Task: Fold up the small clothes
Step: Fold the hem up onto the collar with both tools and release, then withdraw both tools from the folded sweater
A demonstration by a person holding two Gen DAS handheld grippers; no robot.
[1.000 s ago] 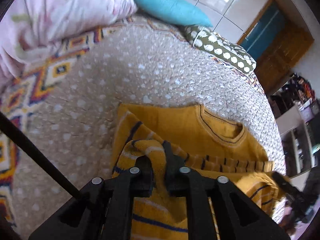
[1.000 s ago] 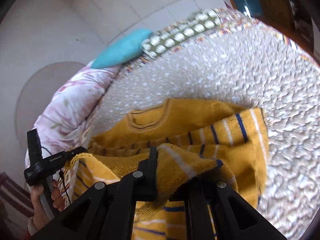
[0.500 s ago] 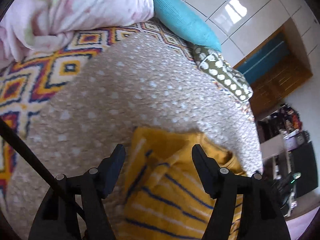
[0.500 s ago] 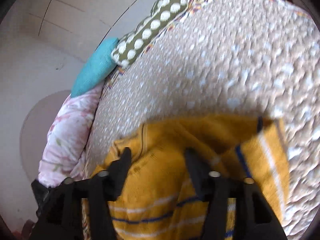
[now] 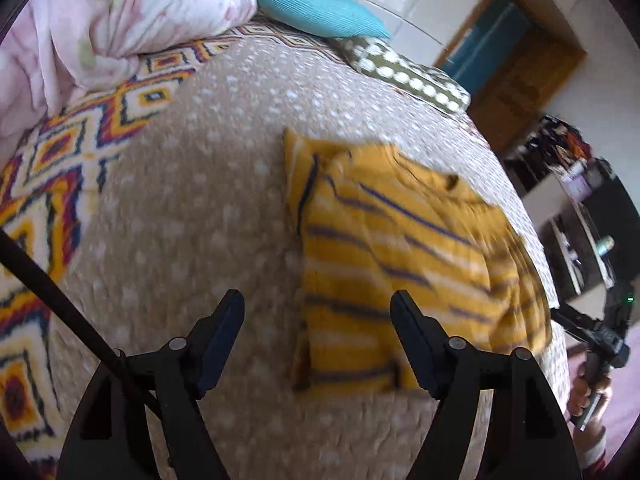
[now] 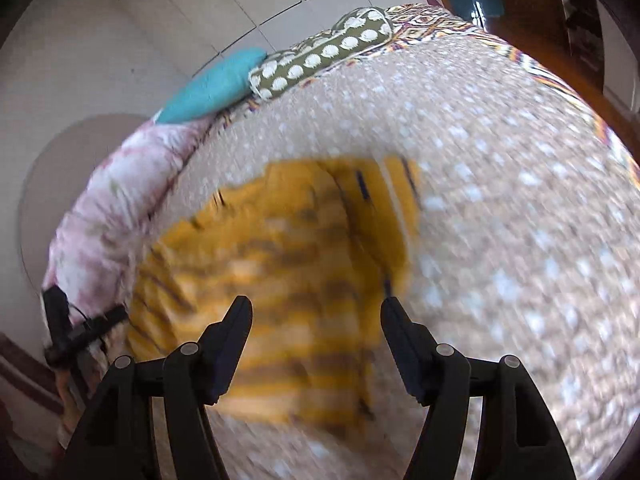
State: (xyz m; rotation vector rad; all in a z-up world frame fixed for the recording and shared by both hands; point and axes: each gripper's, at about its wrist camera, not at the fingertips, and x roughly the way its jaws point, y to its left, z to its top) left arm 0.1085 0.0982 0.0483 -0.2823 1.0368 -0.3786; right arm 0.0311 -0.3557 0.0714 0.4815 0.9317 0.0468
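A small mustard-yellow sweater with navy and white stripes point(image 5: 400, 256) lies folded on the beige dotted bedspread point(image 5: 192, 208). It also shows, blurred, in the right wrist view point(image 6: 288, 288). My left gripper point(image 5: 318, 300) is open and empty, above the bedspread near the sweater's left edge. My right gripper point(image 6: 316, 306) is open and empty, above the sweater's near part. The right gripper's handle and the hand on it show at the left wrist view's right edge point(image 5: 600, 344).
A pink floral quilt point(image 5: 112, 12) lies bunched at the bed's far left. A teal pillow point(image 5: 316, 4) and an olive polka-dot pillow point(image 5: 404, 70) lie at the head. A patterned blanket point(image 5: 52, 168) edges the bedspread. A wooden door point(image 5: 516, 64) stands behind.
Both grippers let go of the sweater's hem, opened and drew back. The sweater's lower half now lies folded over its upper half.
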